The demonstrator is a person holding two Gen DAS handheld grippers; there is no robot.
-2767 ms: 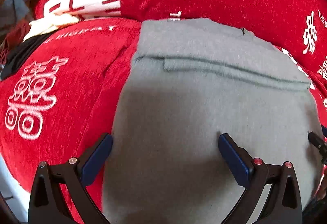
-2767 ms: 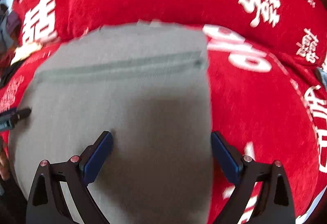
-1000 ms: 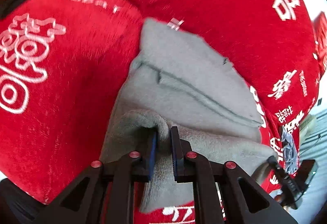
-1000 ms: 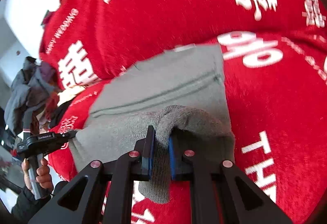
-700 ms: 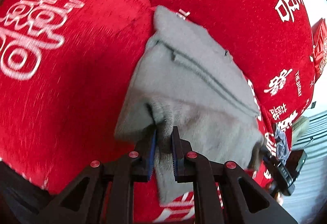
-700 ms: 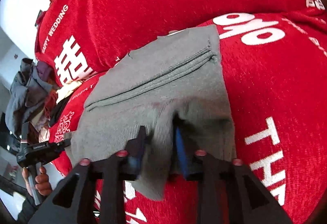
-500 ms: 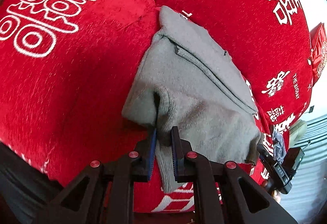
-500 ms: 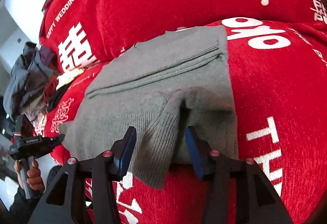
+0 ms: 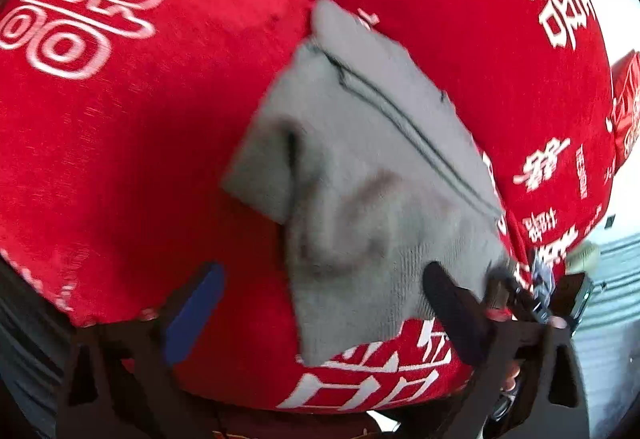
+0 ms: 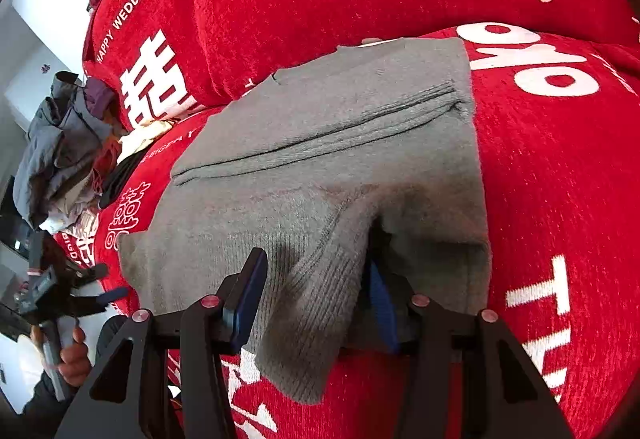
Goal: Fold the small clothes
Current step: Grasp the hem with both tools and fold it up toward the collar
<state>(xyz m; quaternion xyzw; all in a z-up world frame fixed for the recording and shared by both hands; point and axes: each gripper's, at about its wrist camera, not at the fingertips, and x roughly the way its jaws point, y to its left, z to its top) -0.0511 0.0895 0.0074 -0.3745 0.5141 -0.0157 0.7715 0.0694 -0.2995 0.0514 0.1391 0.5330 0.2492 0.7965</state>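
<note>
- a pile of mixed clothes (image 10: 60, 155) is seen at the far left of the right wrist view, heaped at the end of the red cushion (image 10: 560, 179), which is printed with white characters.
- just below that pile, the left gripper (image 10: 102, 285) is seen held in a hand (image 10: 74, 355).
- in its own view, the left gripper (image 9: 320, 303) is shown with its fingers spread wide and nothing between the blue pads (image 9: 192, 319).
- the grey knit garment (image 9: 372, 175) is laid flat on the red cushion (image 9: 120, 139), its far edge tucked against the back cushion (image 9: 460, 19), with its near hem folded up over the body.
- in the right wrist view, the grey knit garment (image 10: 328, 159) is seen with a ribbed flap hanging between the parted fingers of the right gripper (image 10: 314, 297); the fingers are open, and the right pad is partly hidden under the cloth.
</note>
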